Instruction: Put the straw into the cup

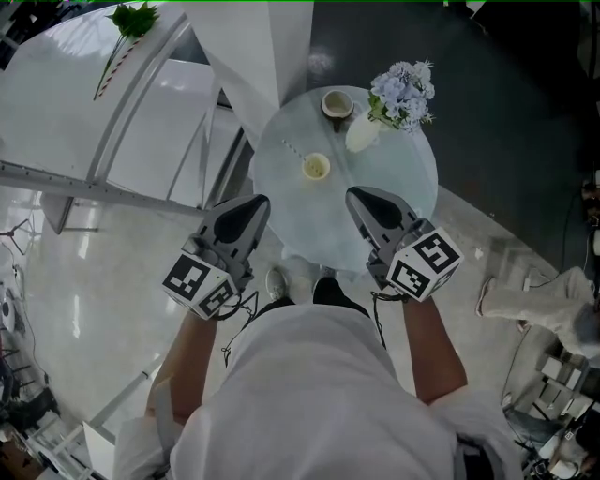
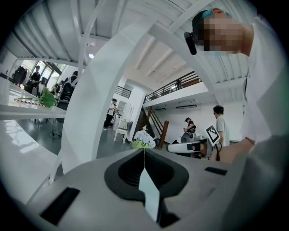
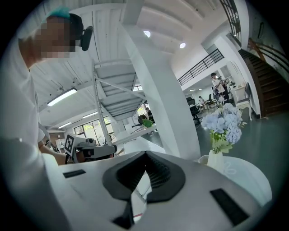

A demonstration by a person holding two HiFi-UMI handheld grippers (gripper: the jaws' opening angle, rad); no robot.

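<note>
Both closed, empty: left gripper [image 1: 260,201], right gripper [image 1: 354,193], at worktop [image 1: 403,183] lower edge. Straw [image 1: 292,150] slants to cup [image 1: 316,167], frame centre; inside or beside, unclear. Any approach: slow, avoid vase [image 1: 361,133].

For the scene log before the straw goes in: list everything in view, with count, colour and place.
round table: one, pale and glassy, centre
cup: one, yellowish, on the round table, near left
straw: one, thin and pale, lying on the round table just beyond the cup
second cup: one, brownish, round table's far edge
vase: one, white, right of the second cup
flowers: one bunch, pale blue and white, in the vase
long table: one, white, upper left
green sprig: one, on the long table
bystanders: several, far background
left gripper: one, grey, shut, empty
right gripper: one, grey, shut, empty
</note>
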